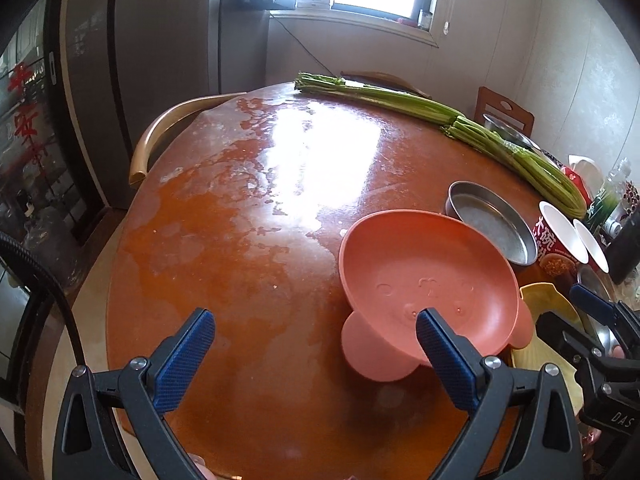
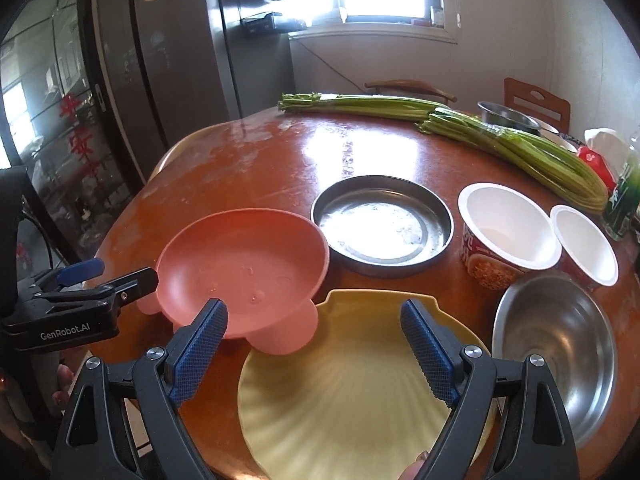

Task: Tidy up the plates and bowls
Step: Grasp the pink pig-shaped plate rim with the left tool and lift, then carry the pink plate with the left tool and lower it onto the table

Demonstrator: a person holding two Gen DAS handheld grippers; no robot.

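A pink footed bowl [image 1: 428, 280] [image 2: 240, 264] stands on the round brown table [image 1: 260, 220] [image 2: 248, 168]. My left gripper [image 1: 316, 322] [image 2: 116, 276] is open; its right finger reaches the bowl's near-left rim, and I cannot tell if it touches. A yellow shell-shaped plate [image 2: 352, 392] [image 1: 540, 300] lies at the table's near edge beside the pink bowl. My right gripper [image 2: 314, 312] [image 1: 576, 312] hangs open over that plate, holding nothing. Behind lie a flat round metal pan [image 2: 380, 224] [image 1: 492, 224] and, to the right, a steel bowl [image 2: 556, 340].
Two white-lined instant-noodle cups [image 2: 508, 224] [image 2: 584, 244] stand right of the pan. Long celery bundles [image 2: 520, 148] [image 1: 420, 108] lie across the far side, with another steel bowl [image 2: 508, 118], bottles and packets at the right edge. A chair back [image 1: 168, 128] curves at the table's left.
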